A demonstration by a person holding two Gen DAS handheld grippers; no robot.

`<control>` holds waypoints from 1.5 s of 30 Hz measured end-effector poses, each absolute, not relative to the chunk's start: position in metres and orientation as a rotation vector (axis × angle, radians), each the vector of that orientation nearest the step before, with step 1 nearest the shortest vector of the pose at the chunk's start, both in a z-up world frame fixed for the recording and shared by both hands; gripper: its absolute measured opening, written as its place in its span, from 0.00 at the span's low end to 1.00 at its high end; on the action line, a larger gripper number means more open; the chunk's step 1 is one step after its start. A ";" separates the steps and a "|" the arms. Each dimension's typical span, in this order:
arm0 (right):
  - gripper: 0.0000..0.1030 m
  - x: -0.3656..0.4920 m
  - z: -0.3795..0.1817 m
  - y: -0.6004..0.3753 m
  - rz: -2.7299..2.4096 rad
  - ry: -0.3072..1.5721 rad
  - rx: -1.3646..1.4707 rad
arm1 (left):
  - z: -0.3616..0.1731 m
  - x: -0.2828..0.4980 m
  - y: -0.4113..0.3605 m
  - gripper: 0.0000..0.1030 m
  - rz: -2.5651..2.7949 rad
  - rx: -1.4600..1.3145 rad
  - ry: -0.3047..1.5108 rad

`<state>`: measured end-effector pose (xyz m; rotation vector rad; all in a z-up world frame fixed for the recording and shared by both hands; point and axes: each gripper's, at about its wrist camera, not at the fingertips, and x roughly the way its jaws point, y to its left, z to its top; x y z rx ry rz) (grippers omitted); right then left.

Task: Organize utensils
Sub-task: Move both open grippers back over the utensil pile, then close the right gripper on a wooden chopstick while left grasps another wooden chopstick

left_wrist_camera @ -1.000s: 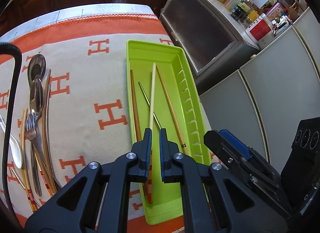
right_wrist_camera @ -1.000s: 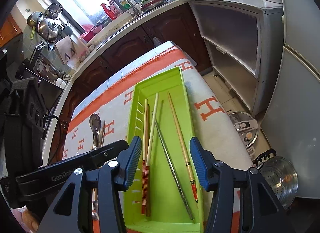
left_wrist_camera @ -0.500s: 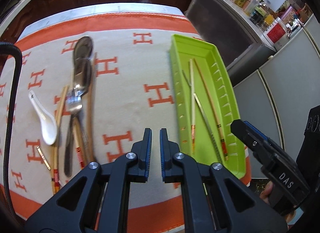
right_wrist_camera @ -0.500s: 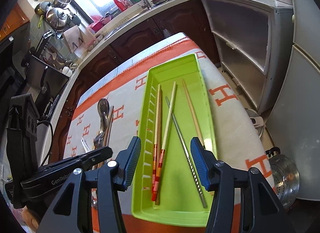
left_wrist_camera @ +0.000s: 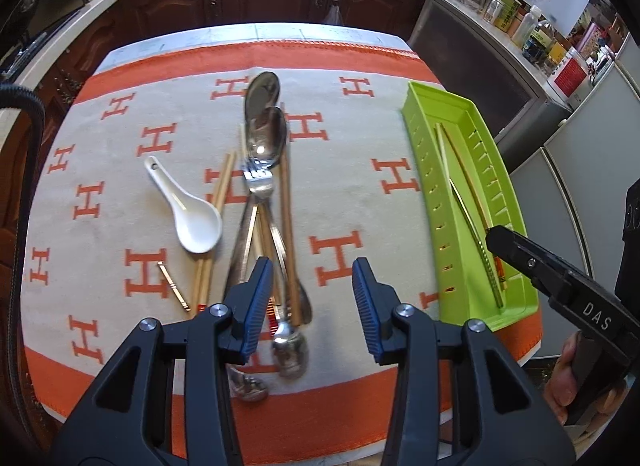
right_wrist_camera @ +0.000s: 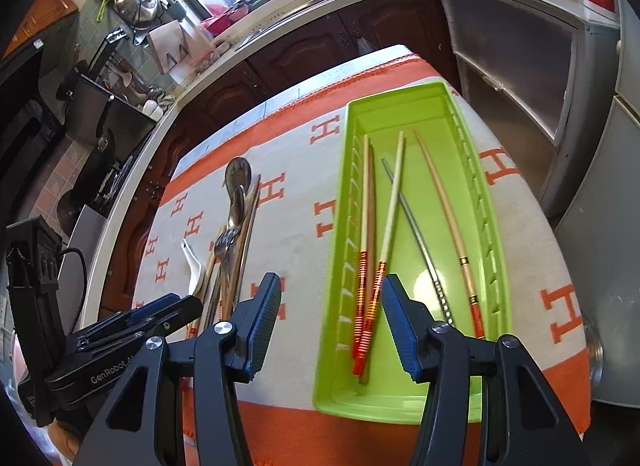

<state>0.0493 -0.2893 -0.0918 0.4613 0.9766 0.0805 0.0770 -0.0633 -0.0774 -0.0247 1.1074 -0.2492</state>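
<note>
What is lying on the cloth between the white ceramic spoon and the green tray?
Between the white spoon and the green tray lies the pile of metal spoons, fork and chopsticks, then bare cloth. The left wrist view shows it best.

"DAS" in white on the black body of the right gripper, near the cloth's right edge. "GenRobot.A…" — cut off — on the left gripper body. Orange "H" letters repeat across the tablecloth. Bottle and jar labels on the back worktop — too small to read.
</note>
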 end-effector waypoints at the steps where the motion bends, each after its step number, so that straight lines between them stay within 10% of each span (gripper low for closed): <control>1: 0.52 0.049 -0.090 -0.286 0.088 0.978 0.455 | -0.076 0.076 -0.059 0.36 -0.245 -0.028 1.105; 23: 0.51 0.093 -0.107 -0.166 0.210 1.084 0.259 | -0.112 0.073 0.067 0.36 -0.154 -0.182 1.135; 36: 0.09 0.157 -0.165 -0.129 0.219 1.195 0.262 | -0.132 0.084 0.072 0.36 -0.228 -0.193 1.169; 45: 0.08 0.176 -0.177 -0.128 0.219 1.190 0.288 | -0.131 0.101 0.057 0.27 -0.282 -0.173 1.162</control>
